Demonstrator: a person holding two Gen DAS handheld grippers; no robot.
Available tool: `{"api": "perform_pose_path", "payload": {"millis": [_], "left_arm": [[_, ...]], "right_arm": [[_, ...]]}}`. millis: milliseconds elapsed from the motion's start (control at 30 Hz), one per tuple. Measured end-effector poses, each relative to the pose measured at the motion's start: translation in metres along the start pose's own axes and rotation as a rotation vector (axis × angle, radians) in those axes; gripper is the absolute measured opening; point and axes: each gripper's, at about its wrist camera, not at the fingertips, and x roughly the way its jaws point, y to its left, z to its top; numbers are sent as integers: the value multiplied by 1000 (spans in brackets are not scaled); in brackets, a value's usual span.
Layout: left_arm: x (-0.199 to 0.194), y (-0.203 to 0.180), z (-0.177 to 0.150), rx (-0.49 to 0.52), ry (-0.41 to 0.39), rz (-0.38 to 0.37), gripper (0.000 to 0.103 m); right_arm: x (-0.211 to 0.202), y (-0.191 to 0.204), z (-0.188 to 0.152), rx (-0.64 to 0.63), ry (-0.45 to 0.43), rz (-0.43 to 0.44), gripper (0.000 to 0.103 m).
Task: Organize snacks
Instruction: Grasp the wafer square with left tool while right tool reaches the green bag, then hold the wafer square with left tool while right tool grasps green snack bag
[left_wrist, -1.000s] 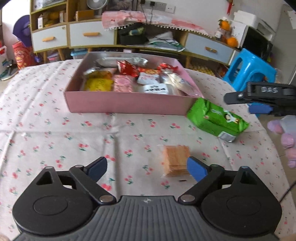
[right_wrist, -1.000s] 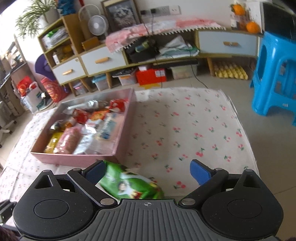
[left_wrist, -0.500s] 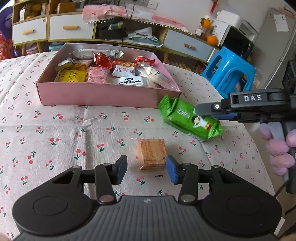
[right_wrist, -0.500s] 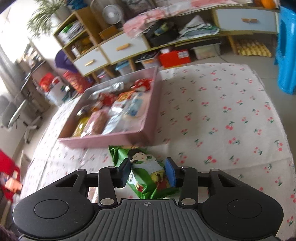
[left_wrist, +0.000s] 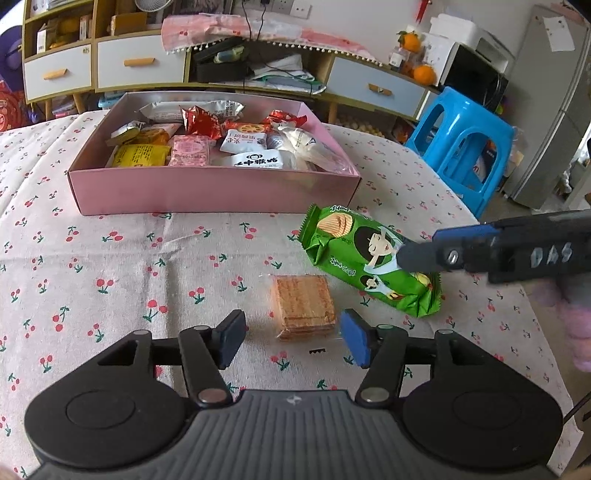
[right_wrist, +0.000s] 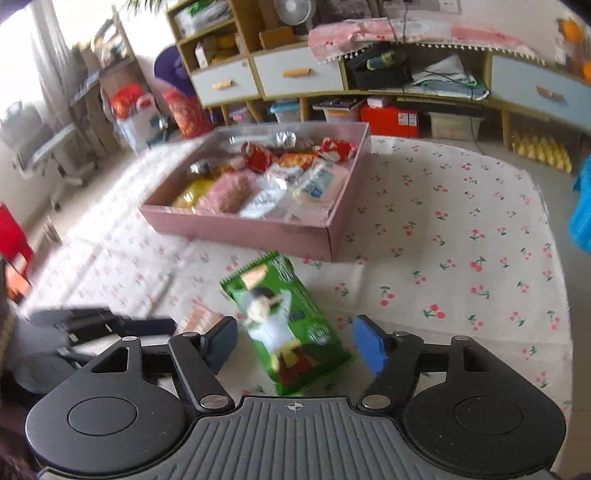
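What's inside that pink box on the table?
The pink box holds loose wrapped snacks: a yellow packet, a pink packet, red wrappers and white packets. Anything beneath them or behind the near wall is hidden.

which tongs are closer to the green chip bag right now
Right. The right tongs straddle the green chip bag, open, pads either side. The left tongs sit open around the wafer pack beside it.
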Motion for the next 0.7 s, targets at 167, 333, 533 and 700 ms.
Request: {"api": "perform_pose_path", "payload": {"millis": [167, 333, 533, 700], "left_arm": [[4, -7, 1, 22, -3, 14, 62], [9, -15, 0, 59, -12, 33, 56], [8, -19, 1, 106, -10, 82, 41], [5, -17, 2, 110, 7, 103, 36]], "right_arm": [[12, 2, -3, -58, 67, -43, 71], [16, 3, -1, -62, 77, -40, 71], [21, 4, -2, -69, 90, -42, 71], [25, 8, -3, -90, 83, -40, 71]]}}
